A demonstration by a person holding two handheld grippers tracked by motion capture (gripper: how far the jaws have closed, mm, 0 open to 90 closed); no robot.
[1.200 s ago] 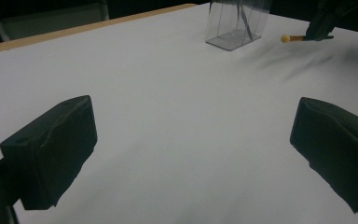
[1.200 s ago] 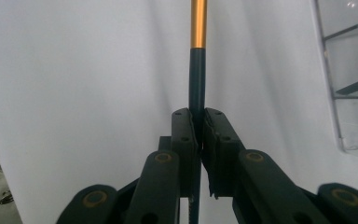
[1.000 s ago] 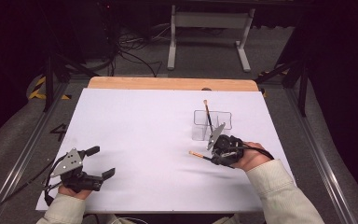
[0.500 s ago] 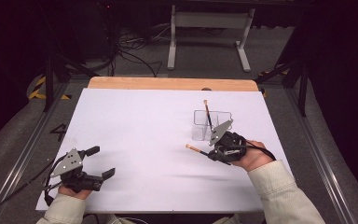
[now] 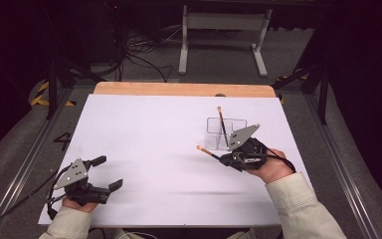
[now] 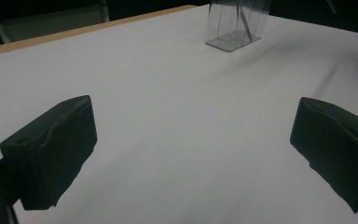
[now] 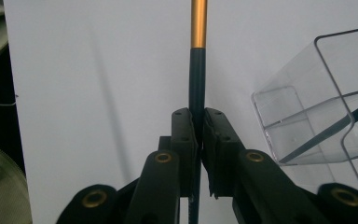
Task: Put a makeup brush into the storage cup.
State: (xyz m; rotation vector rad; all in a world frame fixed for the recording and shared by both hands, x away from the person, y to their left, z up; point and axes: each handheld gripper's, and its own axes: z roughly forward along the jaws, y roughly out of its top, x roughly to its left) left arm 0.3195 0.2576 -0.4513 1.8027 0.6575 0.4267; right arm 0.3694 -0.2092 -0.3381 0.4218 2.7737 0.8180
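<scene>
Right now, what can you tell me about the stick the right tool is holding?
The stick is a thin brush handle, dark along most of its length with a shiny gold band farther out and a small pale tip. The right tool pinches its dark part. In the high view it hangs above the white table, just beside the clear box.

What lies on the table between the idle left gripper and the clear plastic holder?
Nothing: in the left gripper view, bare white tabletop runs from the open left gripper to the clear square plastic holder. The high view agrees.
</scene>
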